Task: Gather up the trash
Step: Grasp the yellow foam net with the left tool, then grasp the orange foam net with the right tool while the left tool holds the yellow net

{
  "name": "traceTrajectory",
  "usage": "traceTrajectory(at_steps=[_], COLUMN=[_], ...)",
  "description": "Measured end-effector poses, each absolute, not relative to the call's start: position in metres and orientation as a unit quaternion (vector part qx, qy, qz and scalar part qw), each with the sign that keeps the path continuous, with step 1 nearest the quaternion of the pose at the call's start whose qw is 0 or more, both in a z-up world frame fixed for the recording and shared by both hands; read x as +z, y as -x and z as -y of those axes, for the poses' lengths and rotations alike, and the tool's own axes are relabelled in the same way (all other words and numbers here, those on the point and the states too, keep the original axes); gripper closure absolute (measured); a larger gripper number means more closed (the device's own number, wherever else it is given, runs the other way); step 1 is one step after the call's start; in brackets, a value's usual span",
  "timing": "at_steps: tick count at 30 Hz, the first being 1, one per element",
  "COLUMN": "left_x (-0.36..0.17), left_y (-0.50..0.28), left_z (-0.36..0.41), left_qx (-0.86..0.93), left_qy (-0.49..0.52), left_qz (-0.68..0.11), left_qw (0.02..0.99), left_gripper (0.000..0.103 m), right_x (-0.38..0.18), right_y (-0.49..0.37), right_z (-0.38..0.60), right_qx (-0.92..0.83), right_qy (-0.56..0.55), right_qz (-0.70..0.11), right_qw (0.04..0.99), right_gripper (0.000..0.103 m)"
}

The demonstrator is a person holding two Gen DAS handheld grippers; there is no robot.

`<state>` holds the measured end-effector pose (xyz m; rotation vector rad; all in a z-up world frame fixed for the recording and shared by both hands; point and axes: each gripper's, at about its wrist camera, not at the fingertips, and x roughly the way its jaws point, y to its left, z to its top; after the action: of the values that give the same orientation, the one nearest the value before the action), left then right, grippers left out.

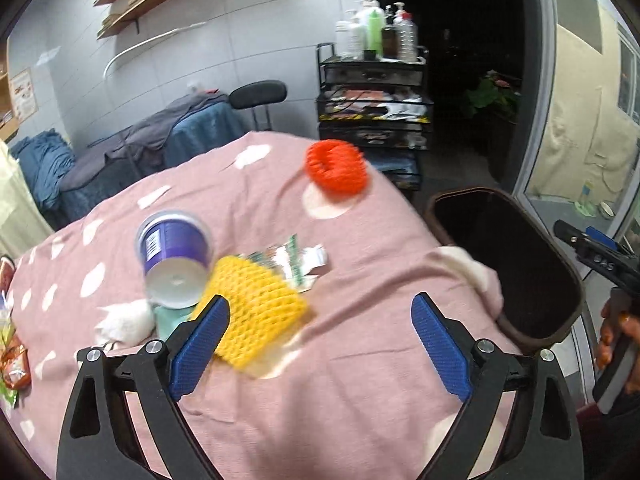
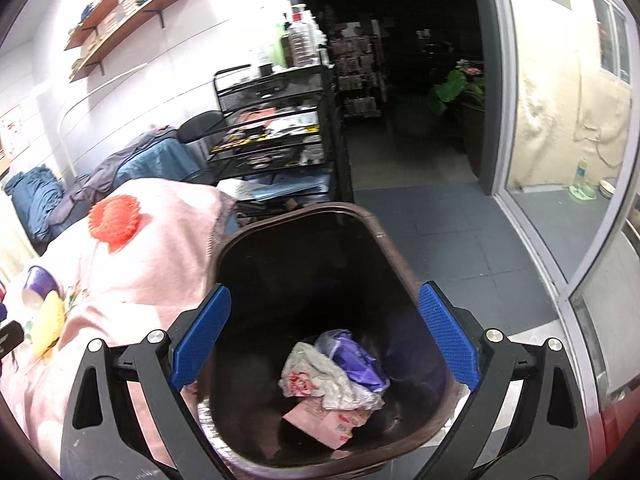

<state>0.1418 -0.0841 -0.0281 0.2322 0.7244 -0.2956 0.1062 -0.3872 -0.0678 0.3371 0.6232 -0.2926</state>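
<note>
My left gripper (image 1: 320,312) hovers open over a pink spotted blanket (image 1: 360,380), nothing between its blue pads. Just ahead of its left finger lies a yellow foam net (image 1: 256,308), with a purple tub (image 1: 176,256) on its side, a torn green-and-white wrapper (image 1: 300,260) and white tissue (image 1: 124,322) nearby. A red foam net (image 1: 336,168) lies farther back. My right gripper (image 2: 324,332) stands open above the dark brown bin (image 2: 360,216), empty; crumpled wrappers (image 2: 332,376) lie in the bin's bottom. The bin (image 1: 568,280) also shows right of the blanket.
A black mesh cart (image 1: 372,96) with bottles stands behind the bed. Snack packets (image 1: 14,364) lie at the blanket's left edge. A hand on the other gripper's handle (image 1: 616,336) shows at the far right. A glass door (image 2: 540,160) lies right of the bin.
</note>
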Motion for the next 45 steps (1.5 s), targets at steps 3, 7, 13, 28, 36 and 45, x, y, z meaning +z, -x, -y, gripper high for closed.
traceTrajectory(at_steps=[3, 7, 13, 28, 36, 45], left_x=[-0.034, -0.048, -0.071, -0.072, -0.046, -0.037], left_y=[-0.15, -0.165, -0.178, -0.176, -0.152, -0.131], left_z=[0.069, 0.057, 0.055, 0.034, 0.017, 0.004], left_qx=[-0.13, -0.124, -0.125, -0.127, -0.131, -0.11], left_qy=[-0.114, -0.116, -0.144, -0.088, -0.024, 0.008], left_qz=[-0.362, -0.388, -0.413, -0.427, -0.388, -0.358], left_qw=[0.916, 0.906, 0.891, 0.891, 0.912, 0.927], left_gripper=[0.019, 0.026, 0.033, 0.09, 0.091, 0.091], right_x=[-0.065, -0.059, -0.053, -0.048, -0.045, -0.043], right_y=[-0.112, -0.118, -0.127, -0.141, -0.154, -0.178], right_z=[0.373, 0.353, 0.322, 0.278, 0.26, 0.244], right_qx=[-0.124, -0.1, -0.066, -0.001, 0.026, 0.054], right_qy=[-0.156, -0.144, -0.125, -0.103, -0.093, -0.075], right_qz=[-0.308, -0.309, -0.313, -0.323, -0.327, -0.329], right_qw=[0.93, 0.935, 0.939, 0.941, 0.94, 0.94], right_gripper=[0.009, 0.009, 0.009, 0.009, 0.009, 0.009])
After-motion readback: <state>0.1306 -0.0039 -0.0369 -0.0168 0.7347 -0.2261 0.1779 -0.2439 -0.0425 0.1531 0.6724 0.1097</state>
